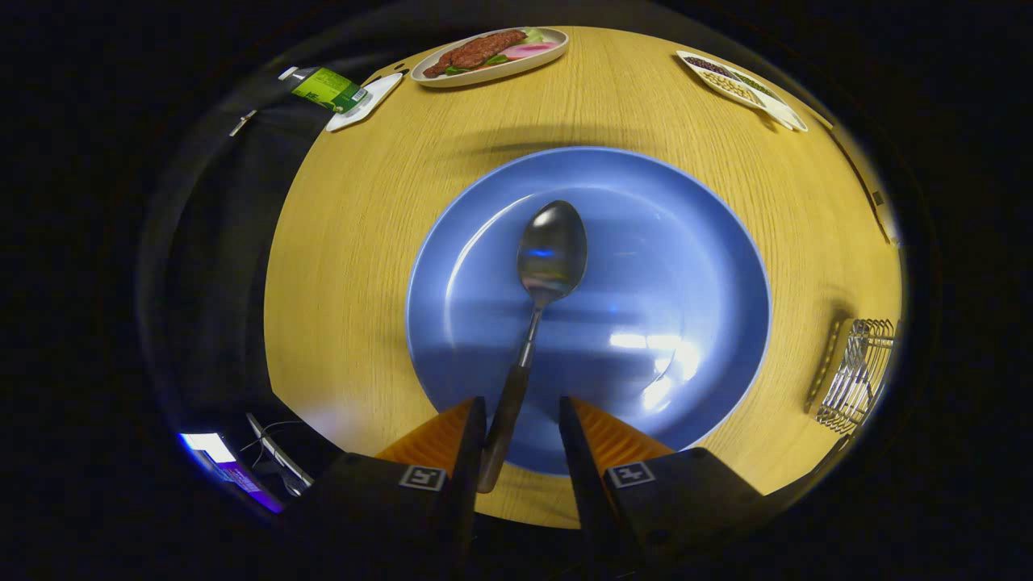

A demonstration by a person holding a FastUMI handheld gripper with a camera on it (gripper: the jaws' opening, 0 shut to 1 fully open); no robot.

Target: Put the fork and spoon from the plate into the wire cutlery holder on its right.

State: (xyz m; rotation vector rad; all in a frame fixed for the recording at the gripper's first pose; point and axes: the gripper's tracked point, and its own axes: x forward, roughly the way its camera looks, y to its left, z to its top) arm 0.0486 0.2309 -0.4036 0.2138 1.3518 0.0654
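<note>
Wood is what I see under everything, a round yellow table (pixel 363 242) with dark booth around it. Close to me, my gripper (pixel 523 440) has its two fingers apart, with a gap on the right side. The spoon (pixel 542 282) has its dark handle lying between them, close against the left finger; I cannot tell if it touches. The spoon points straight away from me, handle near, bowl far, so its long way runs the same way as my fingers. It lies on the blue plate (pixel 686 242), just ahead of my fingers. I see no fork on the plate, so I think the spoon is the one left to move. I think I need to squeeze the handle next. Off to my right, past the plate's rim, sits the wire cutlery holder (pixel 859 375). Nothing stands between it and the plate. Far beyond are a dish of meat (pixel 490 55), a green carton (pixel 327 89) and a tray of beans (pixel 738 81).
</note>
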